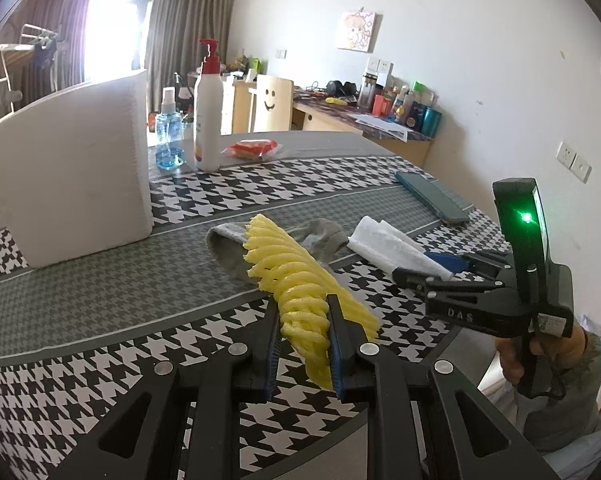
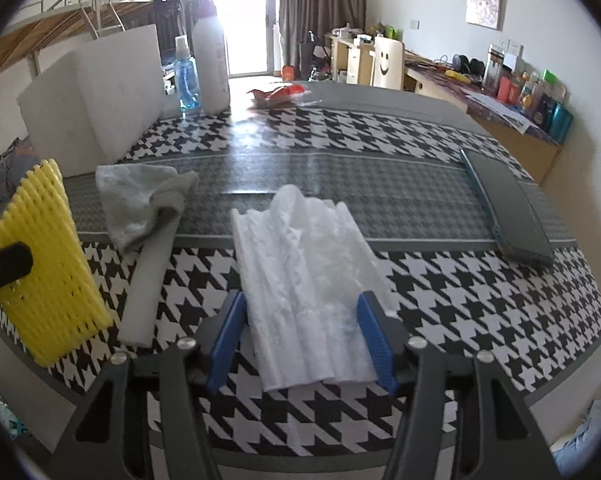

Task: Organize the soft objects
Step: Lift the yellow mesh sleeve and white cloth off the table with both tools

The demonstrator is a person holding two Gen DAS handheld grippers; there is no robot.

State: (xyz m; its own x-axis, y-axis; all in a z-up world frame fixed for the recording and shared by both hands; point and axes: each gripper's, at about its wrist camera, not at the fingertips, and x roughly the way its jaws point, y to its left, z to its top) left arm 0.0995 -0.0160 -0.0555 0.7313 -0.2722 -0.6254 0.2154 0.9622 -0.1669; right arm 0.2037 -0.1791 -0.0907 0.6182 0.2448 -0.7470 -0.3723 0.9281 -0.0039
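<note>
A yellow foam net sleeve point(image 1: 296, 280) is held above the table, and my left gripper point(image 1: 303, 301) is shut on its near end. In the right wrist view the same sleeve point(image 2: 48, 264) hangs at the left edge. A white ridged foam sheet point(image 2: 304, 264) lies flat on the houndstooth tablecloth point(image 2: 440, 300). My right gripper point(image 2: 302, 336) stands open astride the sheet's near end, one blue pad on each side. In the left wrist view the right gripper point(image 1: 428, 268) points down at that sheet point(image 1: 384, 240). A grey sock point(image 2: 140, 200) lies crumpled behind the sleeve.
A white foam strip point(image 2: 148, 276) lies beside the sock. A big white foam block point(image 1: 72, 176) stands at the left, with a spray bottle point(image 1: 168, 136) and a pump bottle point(image 1: 208, 108) behind it. A red packet point(image 1: 252, 148) lies further back, and a dark green case point(image 2: 508, 208) at the right.
</note>
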